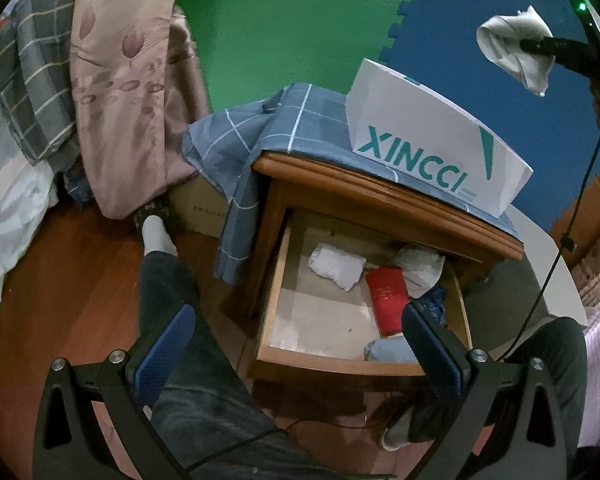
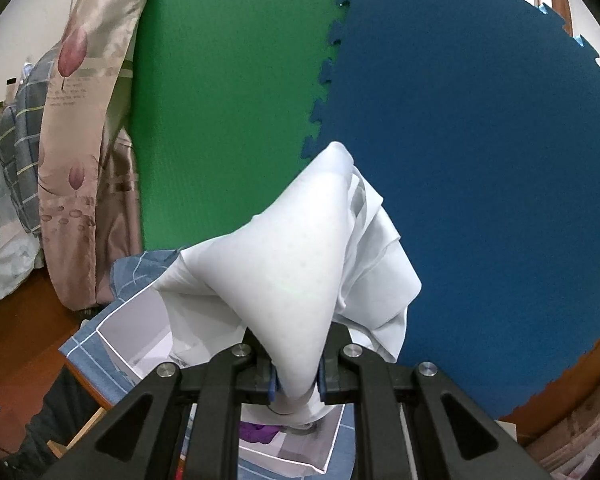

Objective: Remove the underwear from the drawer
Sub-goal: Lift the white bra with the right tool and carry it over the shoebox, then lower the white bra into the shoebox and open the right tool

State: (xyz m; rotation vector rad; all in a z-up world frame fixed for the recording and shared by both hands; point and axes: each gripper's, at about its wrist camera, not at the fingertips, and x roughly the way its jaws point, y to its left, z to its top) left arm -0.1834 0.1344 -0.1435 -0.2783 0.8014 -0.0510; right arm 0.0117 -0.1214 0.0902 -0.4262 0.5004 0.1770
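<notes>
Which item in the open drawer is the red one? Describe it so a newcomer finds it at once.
Find the wooden nightstand with the white XINCCI bag on top, then look into its open drawer. The red packet lies right of centre, between white and grey folded cloths; it is the only red, flat, stiff-looking thing there.

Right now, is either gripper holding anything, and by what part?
The right gripper is shut on the white underwear, pinching a bunched fold at its lower end; the rest billows loose above. The left gripper is open and holds nothing.

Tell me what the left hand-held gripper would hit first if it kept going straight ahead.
Probably the open drawer: the left hand-held gripper points down at its bare floor beside the red pouch, though depth is uncertain.
</notes>
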